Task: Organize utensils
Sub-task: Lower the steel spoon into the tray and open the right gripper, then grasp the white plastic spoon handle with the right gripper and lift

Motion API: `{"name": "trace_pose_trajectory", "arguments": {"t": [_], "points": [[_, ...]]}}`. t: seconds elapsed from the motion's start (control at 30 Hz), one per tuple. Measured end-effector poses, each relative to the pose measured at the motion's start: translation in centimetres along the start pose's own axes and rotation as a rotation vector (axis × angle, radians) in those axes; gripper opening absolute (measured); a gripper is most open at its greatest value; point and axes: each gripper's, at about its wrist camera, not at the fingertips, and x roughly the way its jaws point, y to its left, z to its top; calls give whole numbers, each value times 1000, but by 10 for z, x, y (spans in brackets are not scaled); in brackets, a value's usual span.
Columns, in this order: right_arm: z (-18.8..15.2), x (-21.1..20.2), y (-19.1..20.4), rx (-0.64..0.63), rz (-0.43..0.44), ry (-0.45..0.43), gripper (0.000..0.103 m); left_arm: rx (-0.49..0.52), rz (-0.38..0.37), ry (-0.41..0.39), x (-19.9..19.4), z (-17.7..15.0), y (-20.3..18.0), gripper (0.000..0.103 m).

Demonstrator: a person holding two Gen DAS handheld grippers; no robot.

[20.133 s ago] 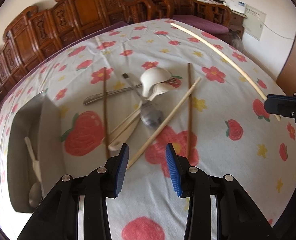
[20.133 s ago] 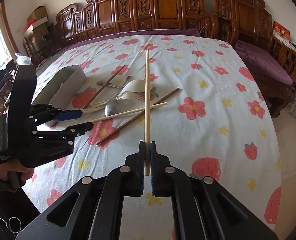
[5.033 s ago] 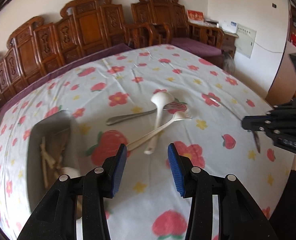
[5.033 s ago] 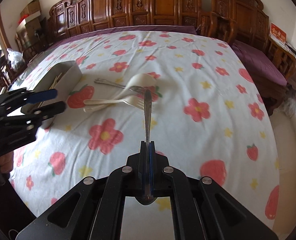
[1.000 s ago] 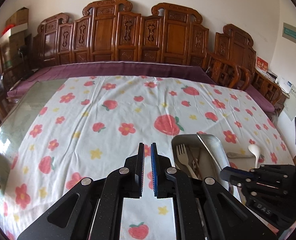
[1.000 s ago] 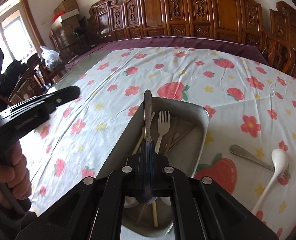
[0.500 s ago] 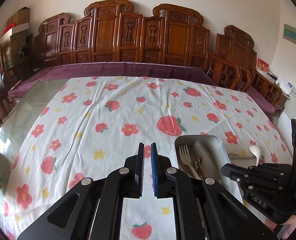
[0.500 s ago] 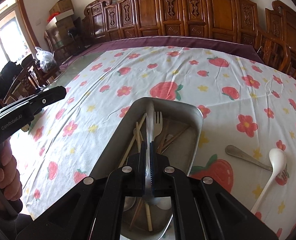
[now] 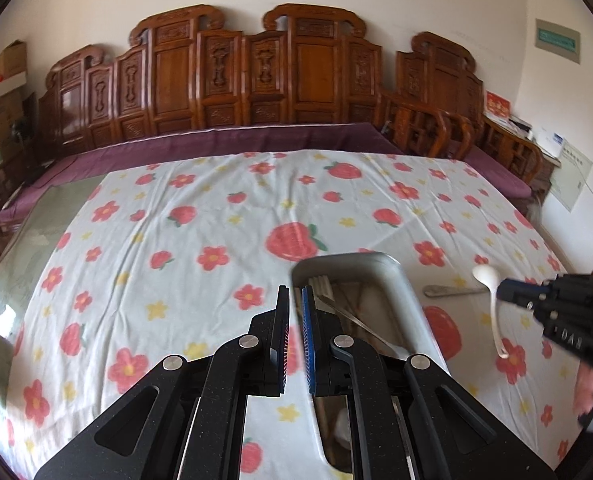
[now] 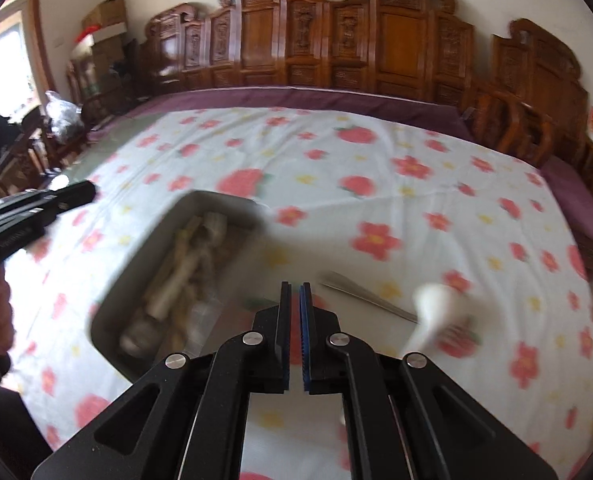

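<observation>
Both claws are nearly closed on nothing, the left claw (image 9: 295,300) just left of the steel tray (image 9: 400,284) of utensils and the right claw (image 10: 295,296) just right of it, with a white spoon (image 10: 432,312) and metal spoon (image 10: 360,292) farther right on the bench (image 10: 376,168).

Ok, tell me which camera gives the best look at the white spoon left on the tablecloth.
The left wrist view. There the white spoon is sharp, its bowl and thin handle fully readable beside the metal utensil, right of the tray. In the right wrist view the spoon is closer but smeared by motion blur, its outline unclear.
</observation>
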Motion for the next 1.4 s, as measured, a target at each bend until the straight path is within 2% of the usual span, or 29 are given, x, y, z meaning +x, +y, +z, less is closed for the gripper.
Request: {"name": "trace_pose_trajectory", "arguments": {"t": [0.13, 0.2, 0.43, 0.67, 0.9, 0.93, 0.97, 1.03, 1.2, 1.27, 1.4], "points": [[-16, 1, -37, 29, -63, 30, 8, 19, -32, 9, 1, -4, -15, 6], [-23, 6, -51, 41, -87, 48, 32, 22, -52, 12, 2, -6, -24, 6], [-41, 35, -66, 74, -112, 110, 32, 73, -98, 24, 5, -17, -60, 6], [-38, 67, -76, 124, -140, 155, 32, 127, -128, 38, 7, -28, -89, 6], [-41, 83, -85, 142, -167, 202, 29, 145, -133, 46, 10, -31, -98, 6], [-42, 83, -85, 138, -169, 203, 26, 146, -134, 45, 10, -31, -98, 6], [-43, 81, -85, 129, -176, 205, 14, 147, -135, 45, 10, -32, -99, 6], [-45, 78, -86, 126, -175, 209, 10, 147, -139, 48, 10, -32, -101, 6], [-52, 49, -91, 114, -163, 161, 5, 159, -150, 50, 10, -34, -109, 6], [-57, 31, -93, 110, -152, 137, 5, 170, -148, 46, 10, -36, -115, 16], [-71, -2, -98, 111, -128, 103, 5, 194, -147, 38, 6, -39, -130, 19]]}}
